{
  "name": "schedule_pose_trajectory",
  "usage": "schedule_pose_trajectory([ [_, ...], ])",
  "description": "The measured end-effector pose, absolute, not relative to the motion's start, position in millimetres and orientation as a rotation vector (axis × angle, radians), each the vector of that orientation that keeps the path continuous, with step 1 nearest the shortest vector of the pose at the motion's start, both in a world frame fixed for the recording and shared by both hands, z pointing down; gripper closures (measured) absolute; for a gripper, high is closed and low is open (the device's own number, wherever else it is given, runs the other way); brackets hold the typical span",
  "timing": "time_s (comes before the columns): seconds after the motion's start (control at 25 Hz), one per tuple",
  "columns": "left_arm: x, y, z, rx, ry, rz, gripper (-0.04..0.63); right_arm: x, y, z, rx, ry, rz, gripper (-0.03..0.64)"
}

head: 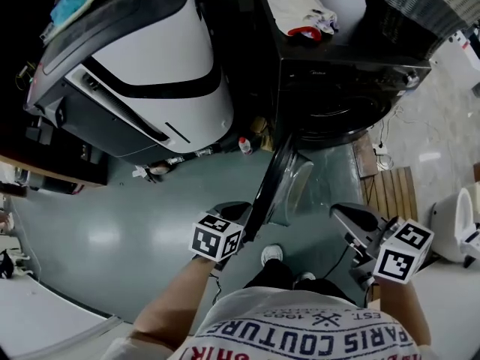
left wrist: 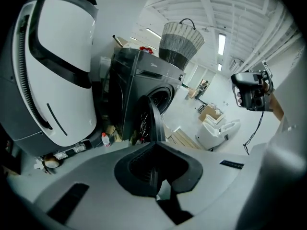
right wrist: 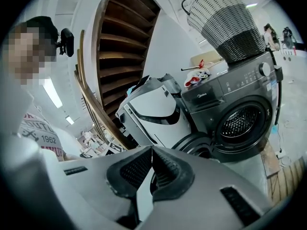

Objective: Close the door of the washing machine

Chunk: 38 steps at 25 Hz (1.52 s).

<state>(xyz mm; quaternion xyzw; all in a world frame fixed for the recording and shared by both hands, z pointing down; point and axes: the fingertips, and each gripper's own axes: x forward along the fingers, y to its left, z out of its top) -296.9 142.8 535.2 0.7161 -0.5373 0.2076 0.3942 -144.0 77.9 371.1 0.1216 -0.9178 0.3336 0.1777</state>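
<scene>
The dark front-loading washing machine [head: 341, 81] stands at the top right of the head view. Its round door [head: 271, 186] is swung open and shows edge-on, reaching toward me. My left gripper [head: 238, 210] is shut and sits right beside the door's free edge, on its left side. In the left gripper view the door [left wrist: 152, 119] rises straight ahead of the shut left gripper [left wrist: 154, 145]. My right gripper [head: 343, 213] hangs shut and holding nothing, right of the door. In the right gripper view the right gripper [right wrist: 152, 150] points at the open door [right wrist: 195, 145] and the drum opening [right wrist: 242, 122].
A large white and grey appliance [head: 169, 73] stands to the left of the washer. A woven basket [head: 420, 6] and a white cloth [head: 304, 10] lie on the washer's top. A small bottle [head: 244, 145] sits on the floor. A wooden pallet [head: 394, 190] lies at right.
</scene>
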Motion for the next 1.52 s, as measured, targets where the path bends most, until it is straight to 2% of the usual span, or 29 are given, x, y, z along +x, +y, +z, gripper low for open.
schedule_pose_trajectory([
  [0.8,-294.2,137.9,566.8,1.819,-1.28,0.56,0.571,-113.6,87.0,399.9,0.486,-2.514,1.039,0.594],
  [1.52,-226.0,123.0,571.5,1.785,-1.196,0.668,0.571,-57.5,41.7,420.5,0.493,-2.52,1.167,0.594],
])
